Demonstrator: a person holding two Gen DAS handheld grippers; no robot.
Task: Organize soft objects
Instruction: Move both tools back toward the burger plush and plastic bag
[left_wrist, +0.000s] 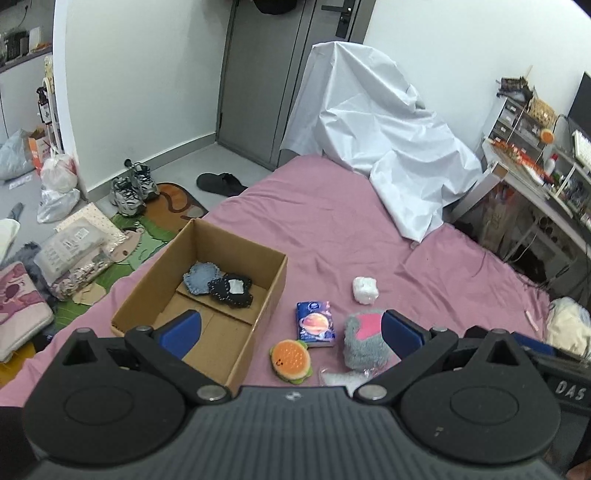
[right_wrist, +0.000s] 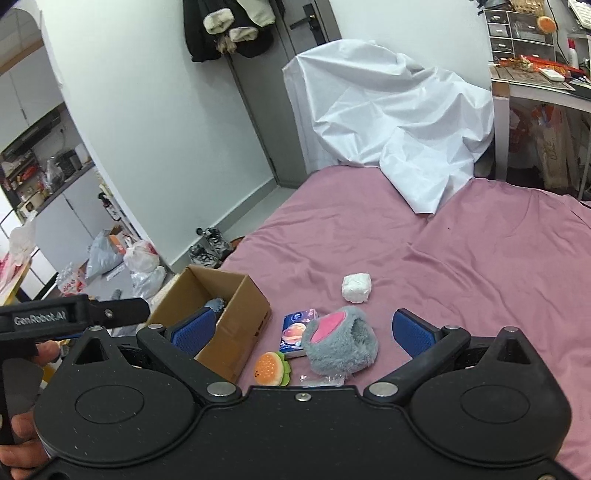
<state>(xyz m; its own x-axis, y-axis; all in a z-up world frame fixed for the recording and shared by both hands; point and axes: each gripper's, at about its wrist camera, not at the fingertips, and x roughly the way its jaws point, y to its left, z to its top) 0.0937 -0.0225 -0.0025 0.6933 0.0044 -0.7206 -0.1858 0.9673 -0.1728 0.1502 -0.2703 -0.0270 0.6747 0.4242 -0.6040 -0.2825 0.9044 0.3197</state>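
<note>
On the pink bed sheet (left_wrist: 332, 229) stands an open cardboard box (left_wrist: 258, 295) holding a blue denim pad (left_wrist: 201, 278) and a black pad (left_wrist: 232, 291). Right of it lie a blue tissue pack (left_wrist: 316, 325), a burger plush (left_wrist: 290, 360), a grey and pink fuzzy item (left_wrist: 364, 341) and a white soft wad (left_wrist: 365, 290). My left gripper (left_wrist: 291, 328) is open and empty above the box's near right corner. My right gripper (right_wrist: 306, 332) is open and empty, hovering over the fuzzy item (right_wrist: 341, 341), with the burger plush (right_wrist: 271, 368), tissue pack (right_wrist: 295, 330), wad (right_wrist: 355, 288) and box (right_wrist: 236, 317) in view.
A white sheet (left_wrist: 380, 125) covers something at the bed's head. A cluttered desk (left_wrist: 535, 173) stands at the right. Shoes (left_wrist: 133, 188), bags and packages lie on the floor left of the bed. A crinkled clear wrapper (left_wrist: 338, 376) lies near the fuzzy item.
</note>
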